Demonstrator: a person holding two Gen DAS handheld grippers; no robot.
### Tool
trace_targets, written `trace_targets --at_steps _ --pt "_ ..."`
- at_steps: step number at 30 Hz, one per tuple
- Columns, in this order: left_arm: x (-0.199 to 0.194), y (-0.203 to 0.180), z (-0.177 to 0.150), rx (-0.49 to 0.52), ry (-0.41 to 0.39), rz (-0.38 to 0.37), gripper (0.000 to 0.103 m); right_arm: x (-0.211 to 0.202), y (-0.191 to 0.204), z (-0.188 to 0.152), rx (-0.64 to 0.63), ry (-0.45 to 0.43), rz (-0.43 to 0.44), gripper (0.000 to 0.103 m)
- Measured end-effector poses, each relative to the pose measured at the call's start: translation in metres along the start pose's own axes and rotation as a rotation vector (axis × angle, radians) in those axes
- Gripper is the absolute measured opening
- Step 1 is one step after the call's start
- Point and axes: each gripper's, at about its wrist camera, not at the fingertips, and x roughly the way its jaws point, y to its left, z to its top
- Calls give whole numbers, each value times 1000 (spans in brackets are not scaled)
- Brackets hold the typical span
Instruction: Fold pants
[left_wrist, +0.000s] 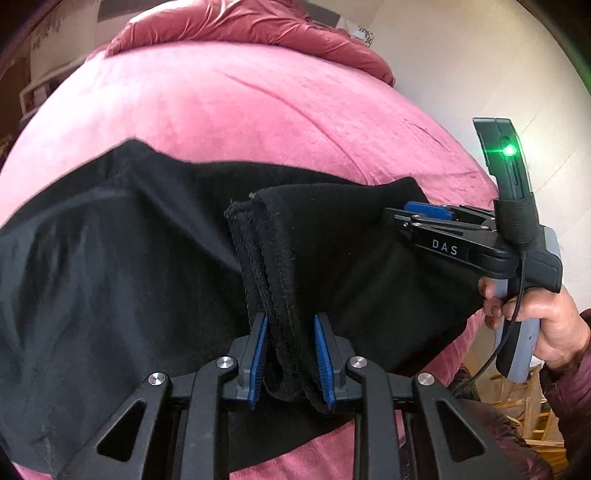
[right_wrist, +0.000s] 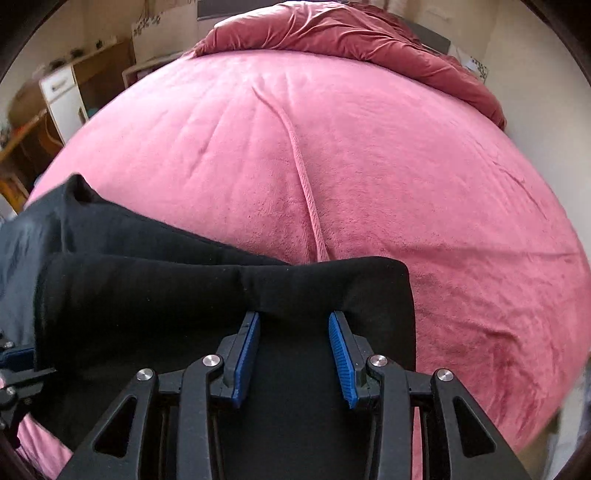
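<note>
Black pants (left_wrist: 110, 258) lie across the near part of a pink bed (left_wrist: 221, 110). My left gripper (left_wrist: 290, 321) is shut on two stacked stitched hems of the pants, and the cloth fills the gap between its blue pads. At the right of the left wrist view, a person's hand (left_wrist: 554, 325) holds my right gripper (left_wrist: 410, 216), which pinches the far right corner of the same lifted cloth. In the right wrist view the right gripper (right_wrist: 293, 314) is shut on a folded edge of the pants (right_wrist: 147, 295), which puckers at its fingertips.
A crumpled dark red duvet (right_wrist: 332, 33) lies along the far end of the bed (right_wrist: 369, 166). A white and wooden cabinet (right_wrist: 62, 96) stands beyond the bed's left side. A wooden chair (left_wrist: 535, 406) is by the bed's near right corner.
</note>
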Motion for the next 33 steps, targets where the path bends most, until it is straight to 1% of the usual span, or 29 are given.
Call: trace_targets --at_steps 2,5,9,13,17,20,21,24,28,30,33 --pt "-6 -2 -2 8 -17 12 25 -1 -1 0 6 -20 14 40" --pt "-21 -7 -9 15 -38 17 27 -10 2 -1 5 -35 12 42" --pt "-40 -8 -18 13 -60 31 28 -24 8 -5 15 -56 6 52" --pt "-52 -7 -25 -5 -77 46 31 -31 17 -3 7 -93 10 52" --pt "-63 -3 -33 -24 -87 62 32 -46 28 -6 7 -111 58 52" --pt "-69 4 -39 -45 -92 69 33 -57 44 -12 -18 -104 135 55" --pt "-72 10 -40 -60 -90 74 34 -61 51 -15 -34 -101 168 55" --pt "-81 32 -42 -122 -89 73 35 -66 70 -22 -67 -82 230 55" --pt "-91 60 -49 -220 -87 79 35 -66 103 -31 -143 -51 290 55" --pt "-97 76 -56 -270 -91 91 35 -61 118 -32 -174 -37 294 55" --pt "-105 96 -67 -338 -92 97 35 -44 138 -29 -212 -6 269 55"
